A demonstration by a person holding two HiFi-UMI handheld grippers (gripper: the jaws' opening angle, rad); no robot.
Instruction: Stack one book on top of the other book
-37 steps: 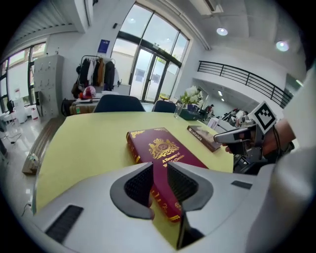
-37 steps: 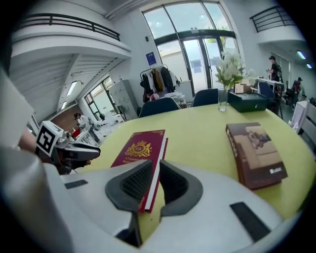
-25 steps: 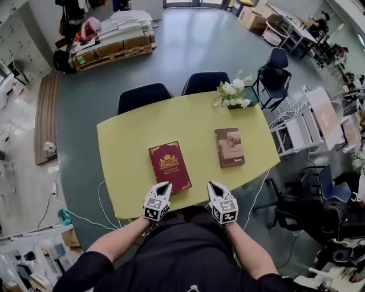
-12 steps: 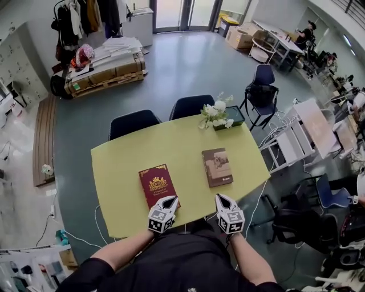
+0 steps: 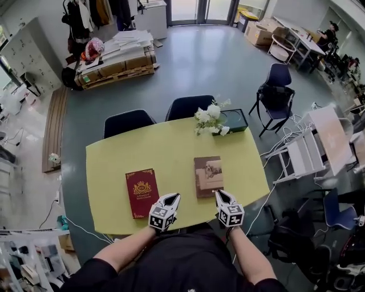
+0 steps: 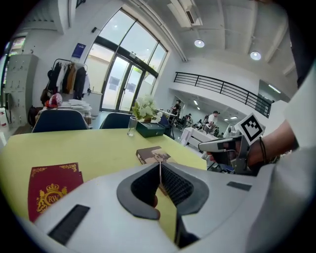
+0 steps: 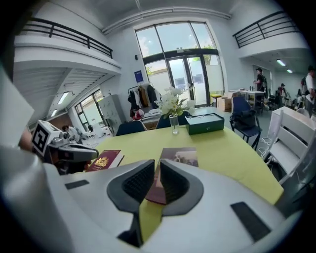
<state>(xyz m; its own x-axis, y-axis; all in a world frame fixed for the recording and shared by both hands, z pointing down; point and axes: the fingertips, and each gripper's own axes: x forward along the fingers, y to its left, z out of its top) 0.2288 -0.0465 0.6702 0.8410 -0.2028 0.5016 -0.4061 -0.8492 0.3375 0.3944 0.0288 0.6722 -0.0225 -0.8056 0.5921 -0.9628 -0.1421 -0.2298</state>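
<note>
White flowers (image 5: 209, 121) and a dark green box (image 5: 236, 120) sit at the top edge of the yellow surface (image 5: 171, 148). Two blue chairs (image 5: 129, 122) stand just above it. Coats (image 5: 105, 8) hang at the upper left.

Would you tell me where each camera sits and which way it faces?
Head view: on the head, steeply down at the yellow table; forearms, left gripper, right gripper.
Left gripper view: on that gripper, toward the brown book; its shut jaws.
Right gripper view: on that gripper, toward the same book; its shut jaws.
All share the red book.
</note>
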